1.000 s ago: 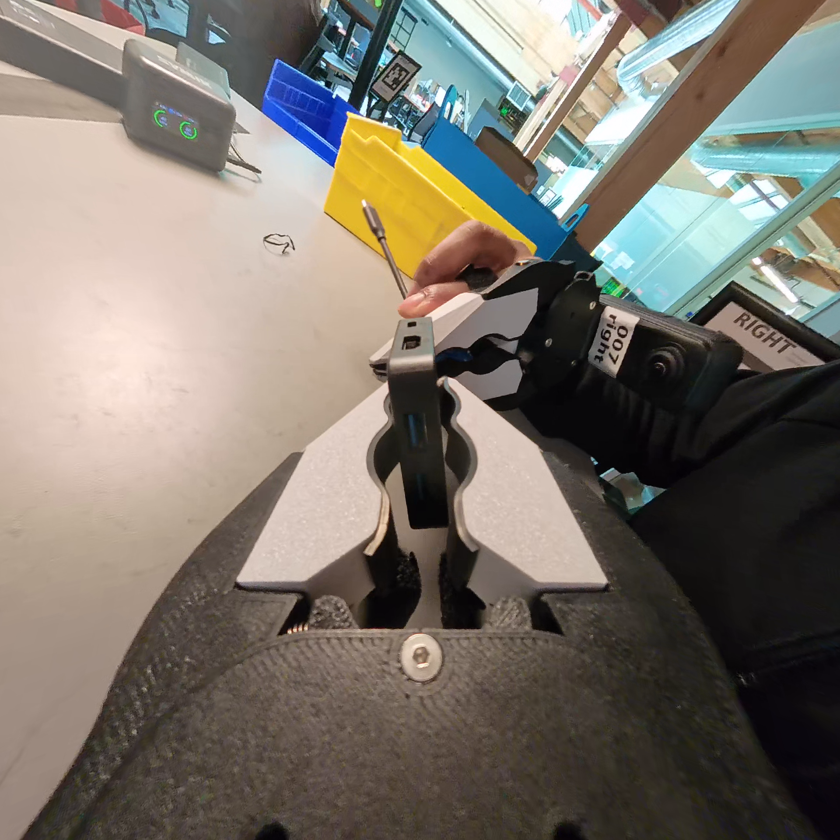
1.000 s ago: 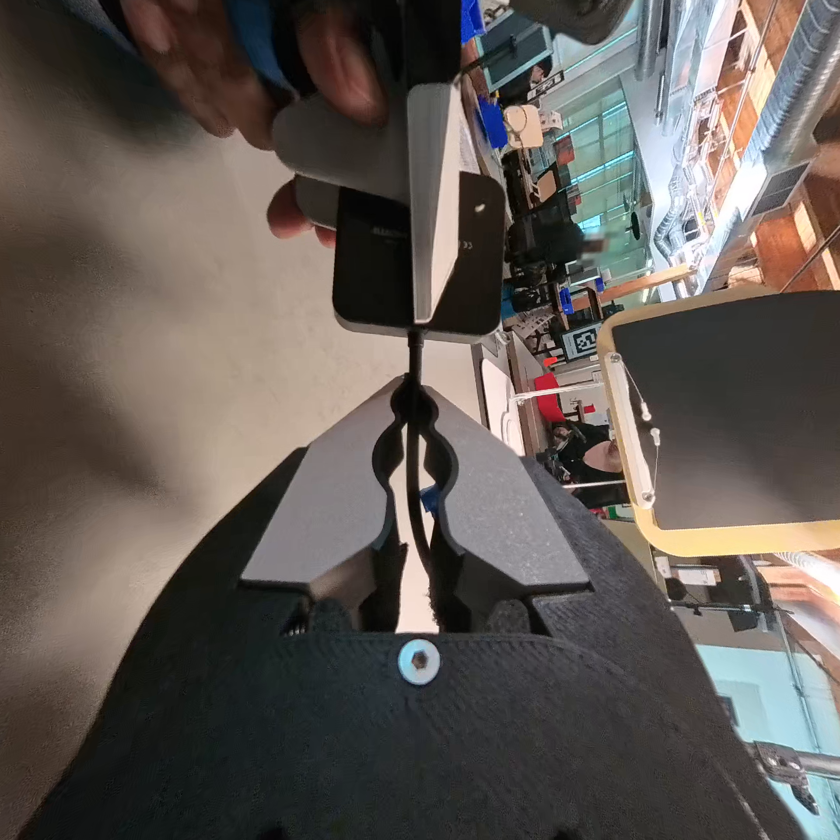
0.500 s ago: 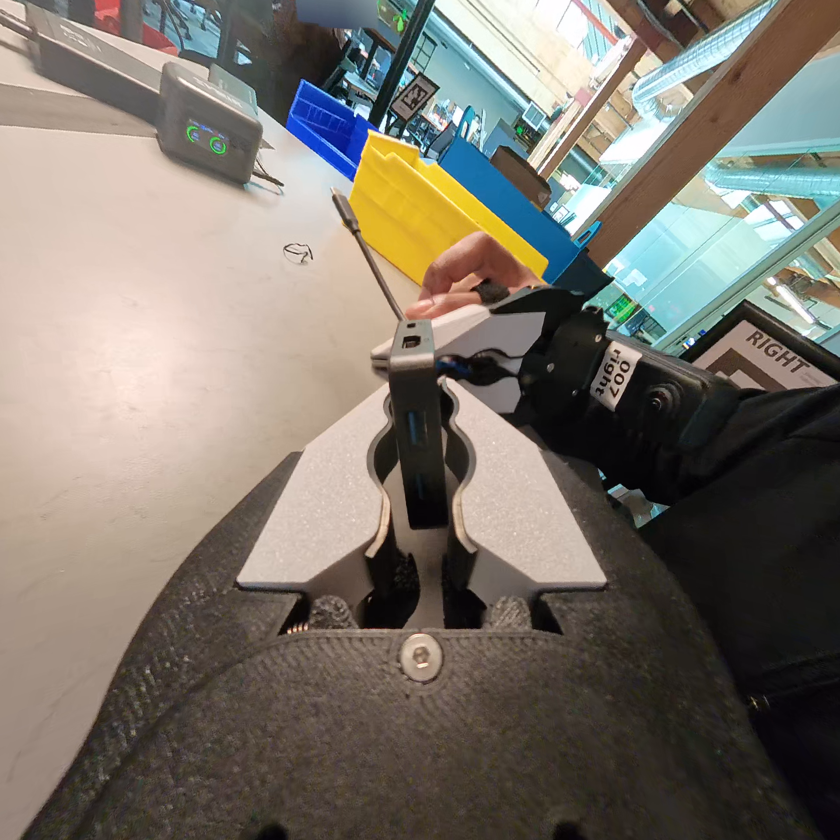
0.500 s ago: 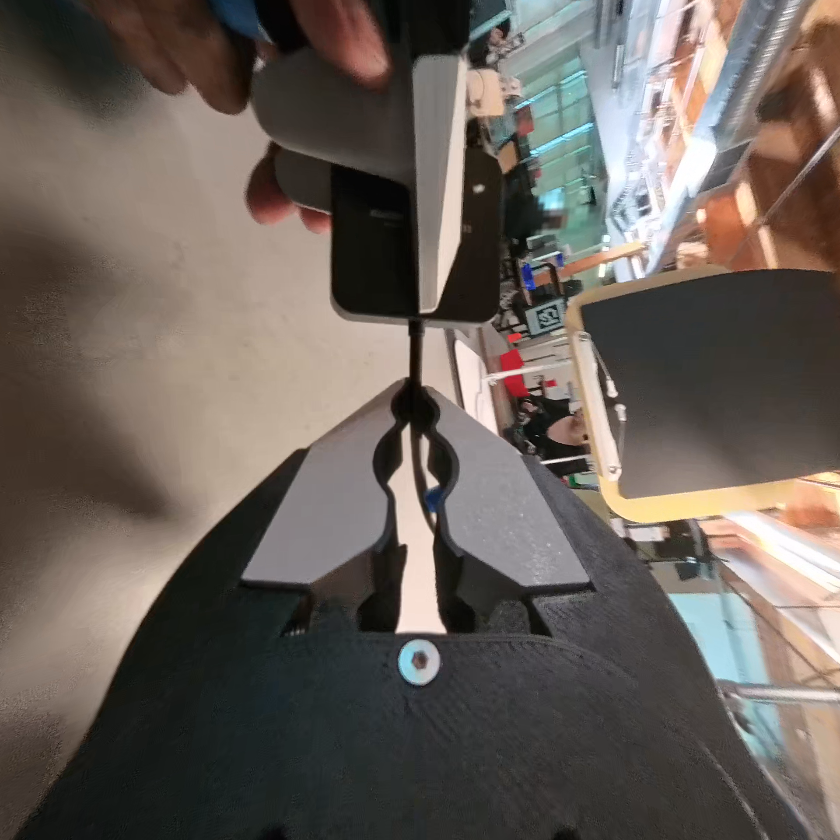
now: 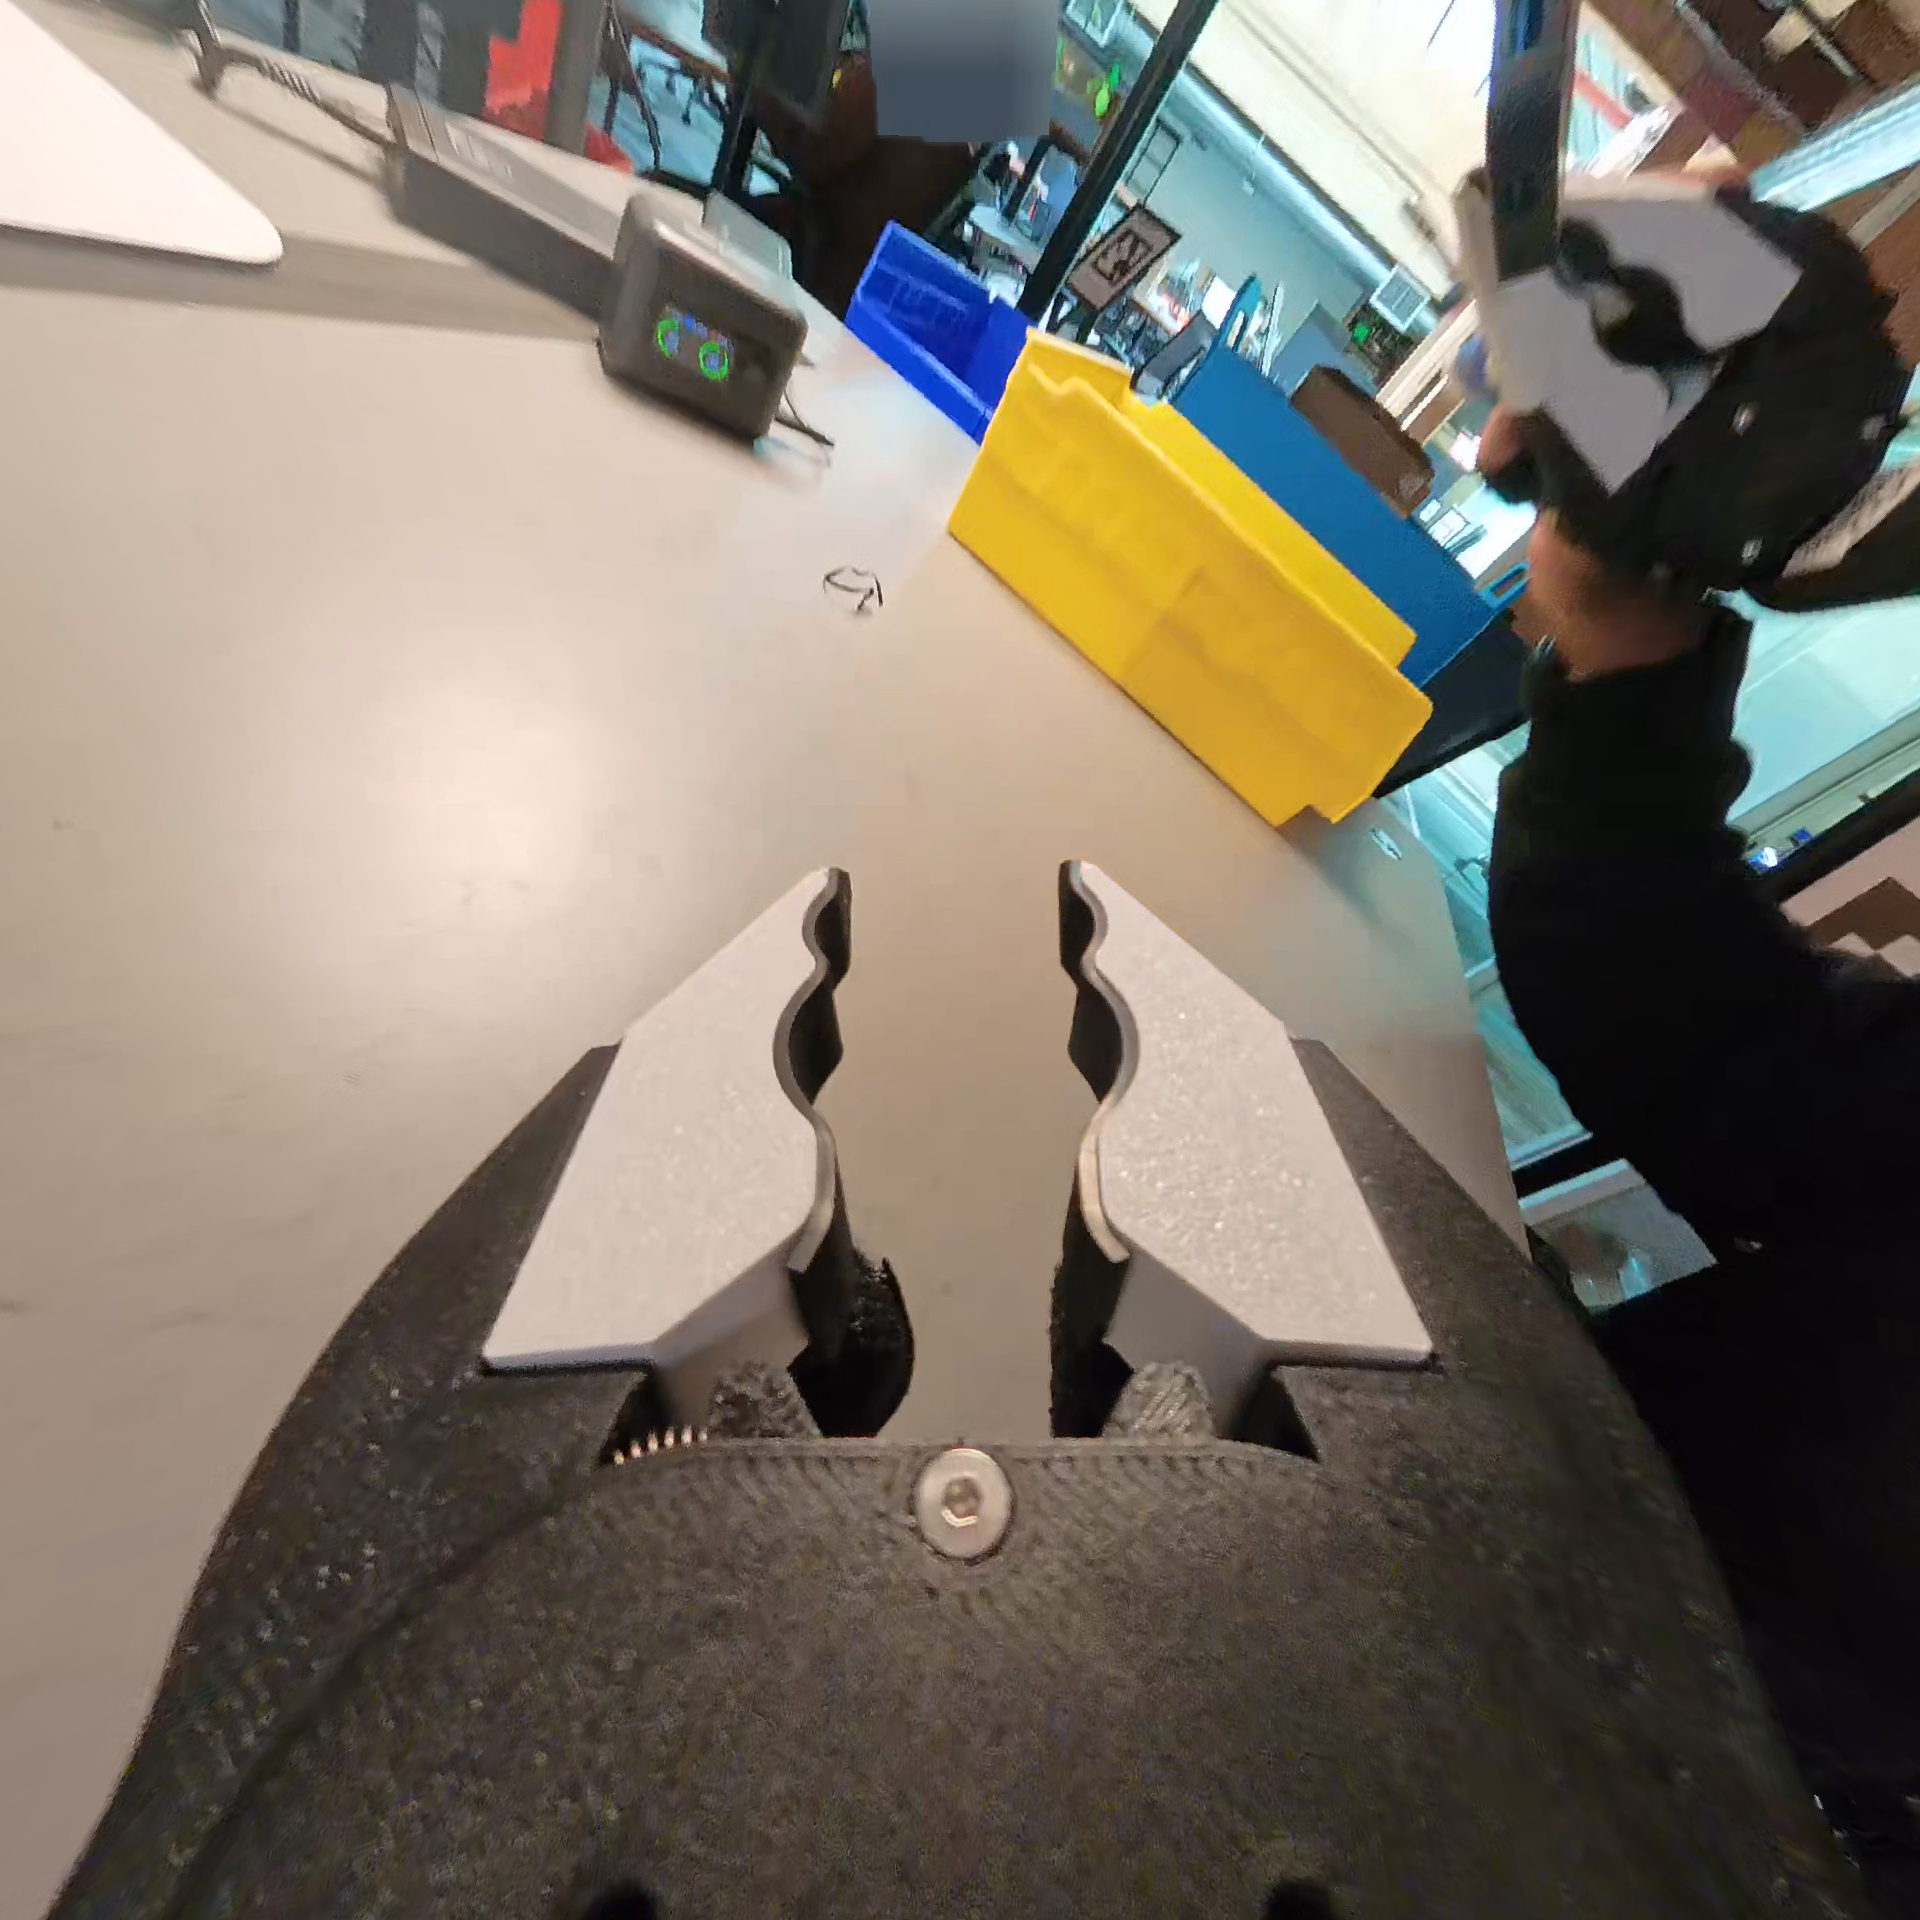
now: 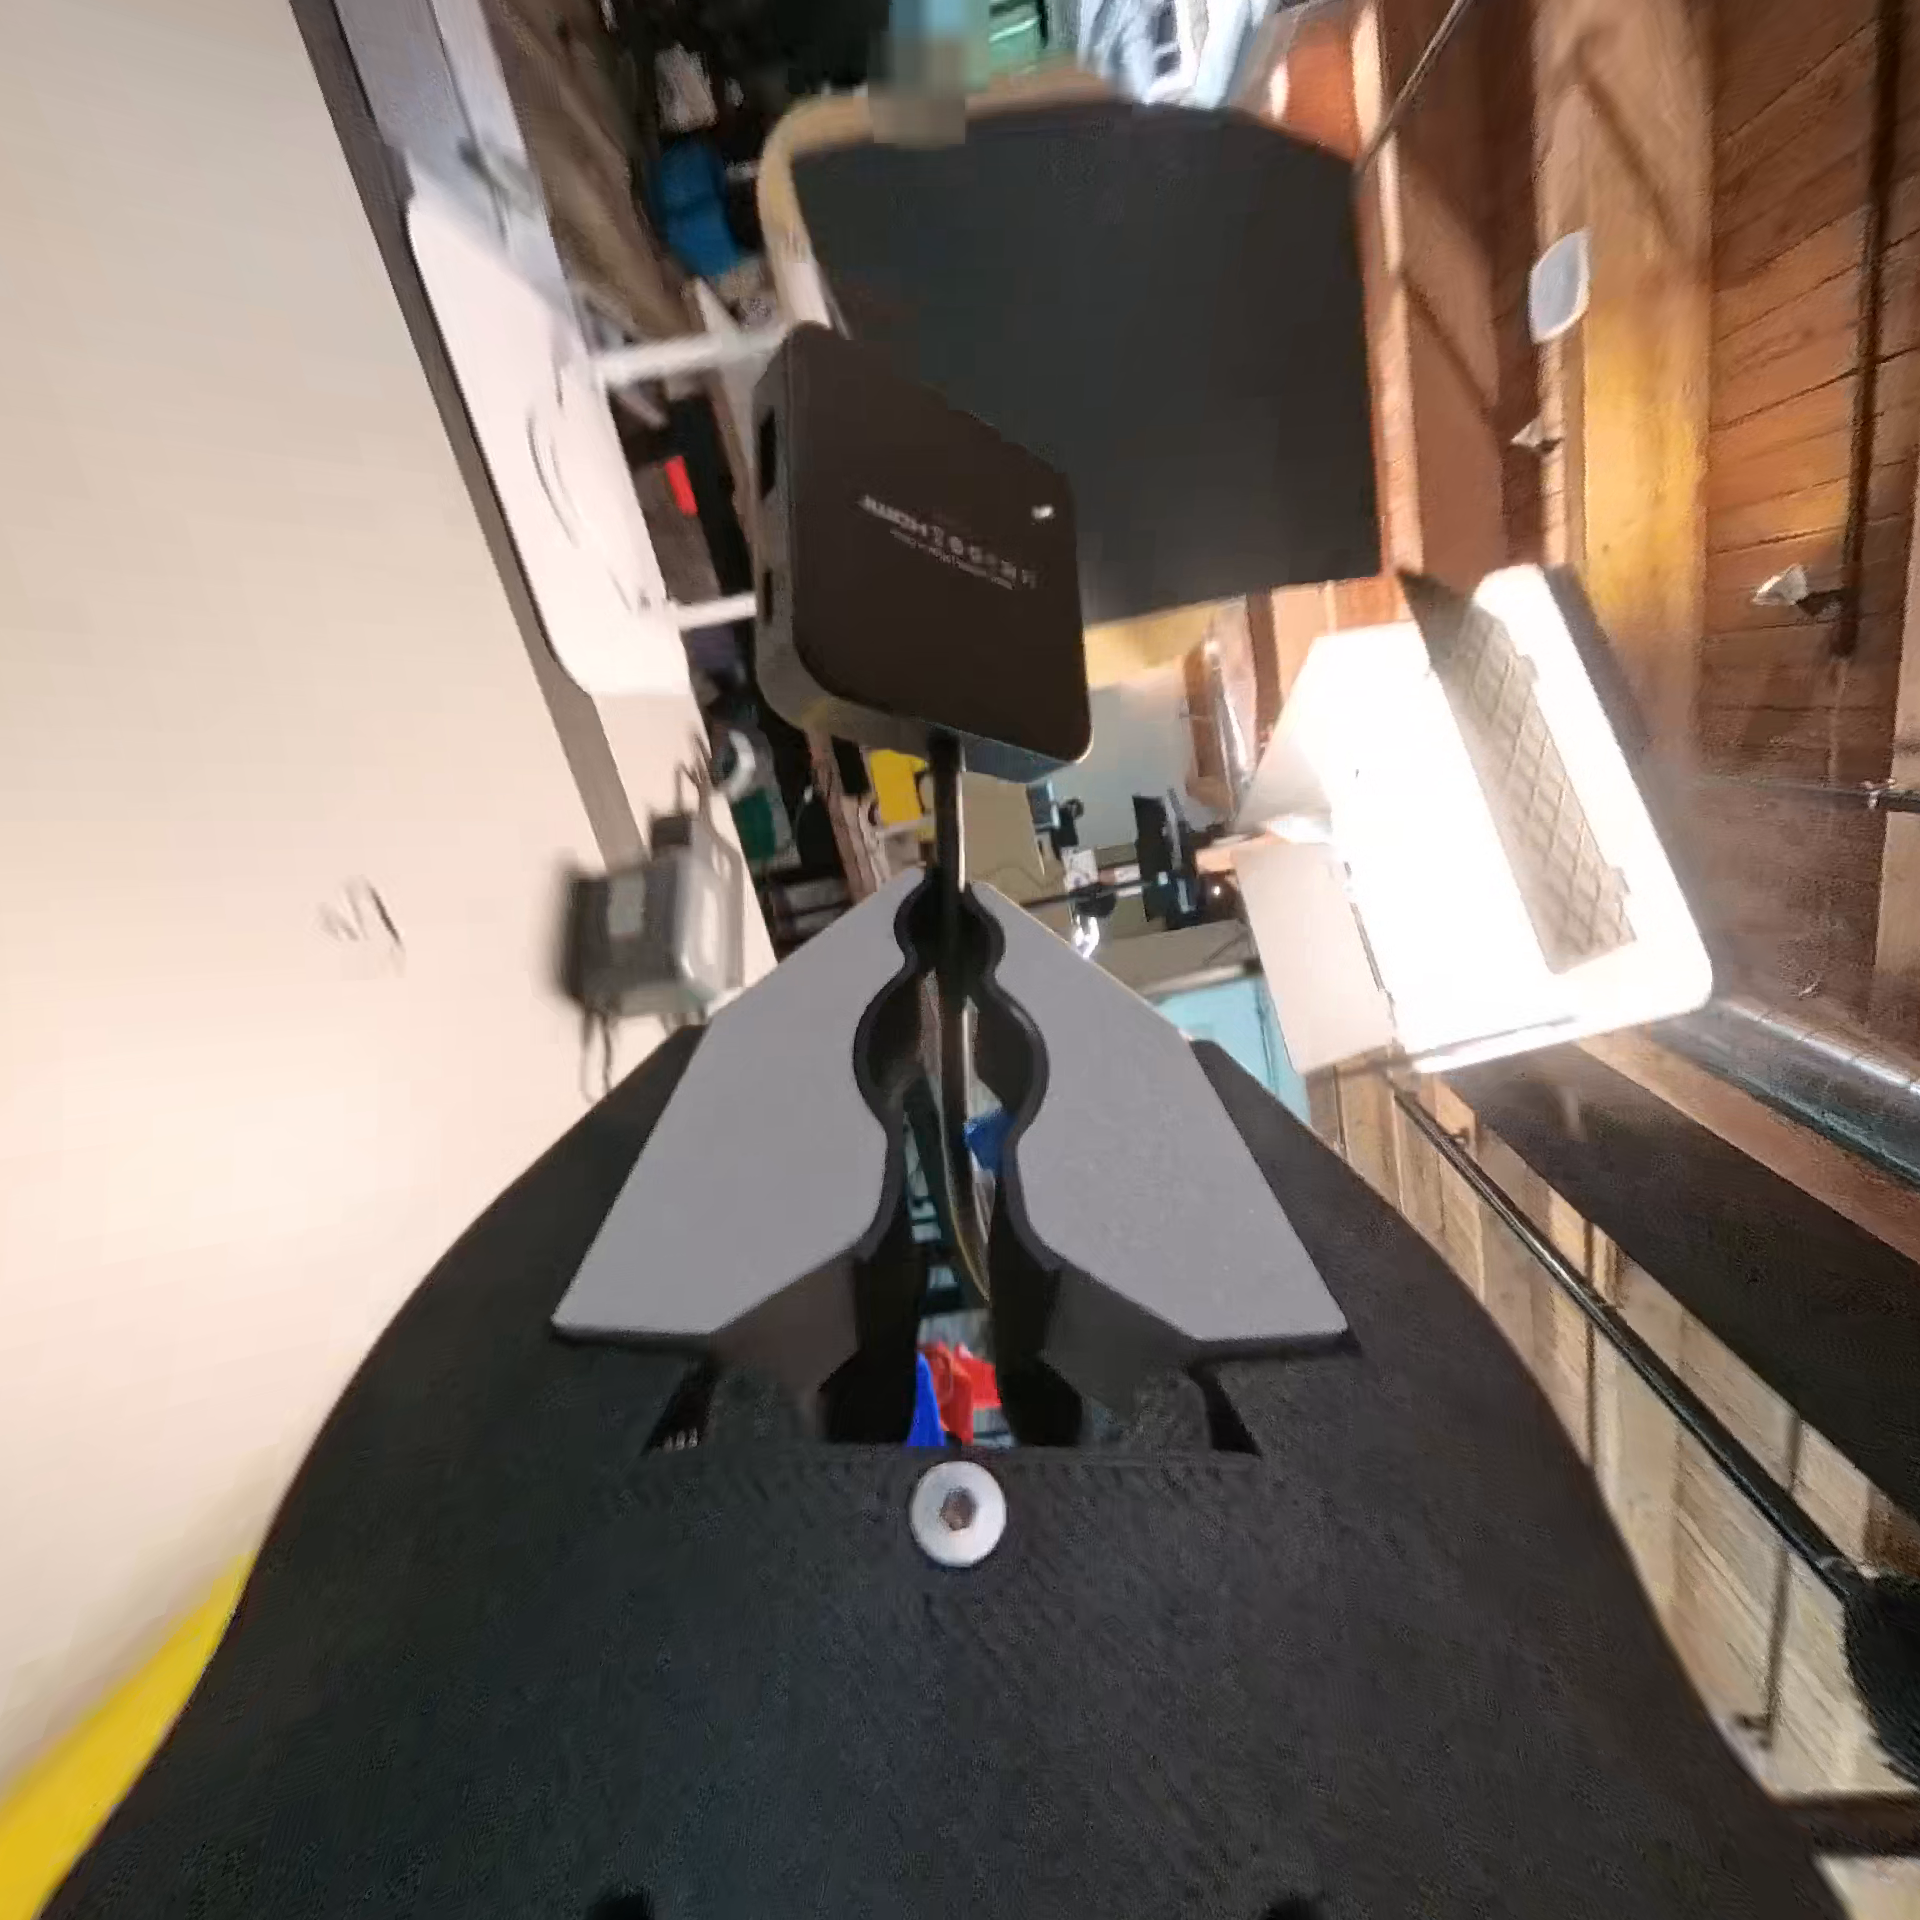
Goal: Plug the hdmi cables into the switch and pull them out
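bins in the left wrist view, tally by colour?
Yellow bin: 1
Blue bins: 2
Total: 3

The tabletop is pale beige-grey. On it sit a bright yellow bin and a deep blue bin. A dark grey box shows green glowing rings. The switch is matte black with a black cable. Both tongs have light grey fingers on speckled black bodies.
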